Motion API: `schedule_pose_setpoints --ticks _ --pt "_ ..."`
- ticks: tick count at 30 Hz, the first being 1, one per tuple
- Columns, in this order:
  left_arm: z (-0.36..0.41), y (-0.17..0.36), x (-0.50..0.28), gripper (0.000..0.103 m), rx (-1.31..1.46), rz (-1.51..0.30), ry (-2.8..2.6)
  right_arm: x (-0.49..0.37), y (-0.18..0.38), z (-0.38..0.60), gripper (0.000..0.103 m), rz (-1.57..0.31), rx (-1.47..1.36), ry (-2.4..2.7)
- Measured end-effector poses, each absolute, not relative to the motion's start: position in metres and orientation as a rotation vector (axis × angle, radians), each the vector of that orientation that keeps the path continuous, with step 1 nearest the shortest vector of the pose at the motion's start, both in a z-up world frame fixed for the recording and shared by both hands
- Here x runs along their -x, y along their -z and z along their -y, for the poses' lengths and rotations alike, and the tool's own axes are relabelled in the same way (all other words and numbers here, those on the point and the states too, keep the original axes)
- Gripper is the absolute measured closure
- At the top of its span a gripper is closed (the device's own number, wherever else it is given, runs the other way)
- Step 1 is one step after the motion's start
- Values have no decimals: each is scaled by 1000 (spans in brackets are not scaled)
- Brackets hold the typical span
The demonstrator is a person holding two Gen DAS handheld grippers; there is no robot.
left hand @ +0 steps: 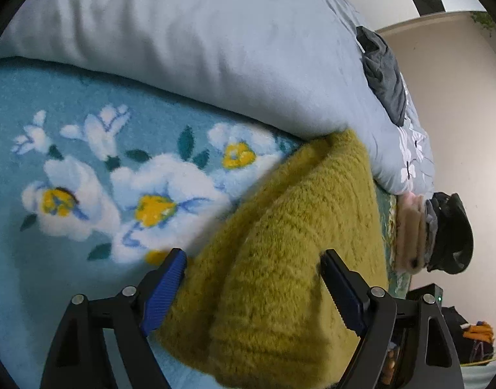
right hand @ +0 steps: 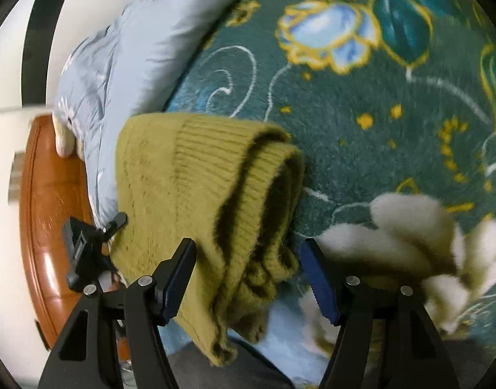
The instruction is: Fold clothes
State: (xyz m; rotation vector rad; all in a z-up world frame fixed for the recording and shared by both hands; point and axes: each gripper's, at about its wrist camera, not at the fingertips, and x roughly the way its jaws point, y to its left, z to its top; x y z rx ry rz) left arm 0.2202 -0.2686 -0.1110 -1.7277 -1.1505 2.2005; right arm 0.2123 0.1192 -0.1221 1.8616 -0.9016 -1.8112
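A fuzzy mustard-yellow sweater (left hand: 280,253) lies folded on the floral blanket (left hand: 86,162) of a bed. My left gripper (left hand: 253,288) is open, its blue-padded fingers (left hand: 165,291) spread on either side of the sweater's body, not clamping it. In the right wrist view the sweater (right hand: 209,194) shows stacked layers with a ribbed hem at the bed's edge. My right gripper (right hand: 251,278) is open, its fingers on either side of the hanging hem. The other gripper (right hand: 86,249) shows at the left.
A pale grey-blue quilt (left hand: 199,48) is bunched along the blanket, with a dark grey garment (left hand: 384,74) on it. Pink and dark clothes (left hand: 436,233) sit at the bed's corner. A wooden bed frame (right hand: 50,214) and white wall lie left in the right wrist view.
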Motion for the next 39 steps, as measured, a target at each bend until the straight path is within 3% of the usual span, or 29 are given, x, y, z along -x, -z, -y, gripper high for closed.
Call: schedule_pose_setpoints --ticks 6,8,9,11,12,15,21,23,24,25,31,36,38,39 --pt "267 115 -226 17 1721 1233 -2239 -219 125 -121 33 1030 -1791 1861" --pt "266 113 -230 28 1722 1246 -2250 -219 126 -120 35 1062 -1773 1862" --pt "266 112 -232 31 1723 1249 -2257 -220 126 -119 37 1077 -1767 1859" --pt "264 110 -236 49 1722 1230 -2277 -218 127 -117 47 1082 -1770 1859" --pt "264 105 -239 53 1717 1206 -2298 -216 126 -116 54 1079 -1774 1860" --pt "261 92 -250 66 1691 1164 -2356 -206 122 -114 63 1068 -1780 1840" --pt "253 66 -302 72 1619 1241 -2400 -174 83 -99 68 803 -1729 1865" --pt "249 61 -323 72 1611 1273 -2413 -162 69 -98 75 732 -1696 1869" --pt "248 62 -336 72 1607 1296 -2420 -156 63 -102 85 710 -1685 1865" --pt "248 66 -345 72 1612 1318 -2418 -148 59 -102 88 692 -1681 1855" --pt "252 87 -361 70 1609 1480 -2365 -142 68 -101 88 622 -1732 1837" --pt "250 73 -343 58 1663 1321 -2398 -159 67 -121 87 627 -1717 1862" --pt "249 68 -332 45 1672 1250 -2412 -167 70 -127 67 638 -1719 1862" --pt "251 66 -328 43 1677 1224 -2419 -172 74 -130 49 669 -1720 1850"
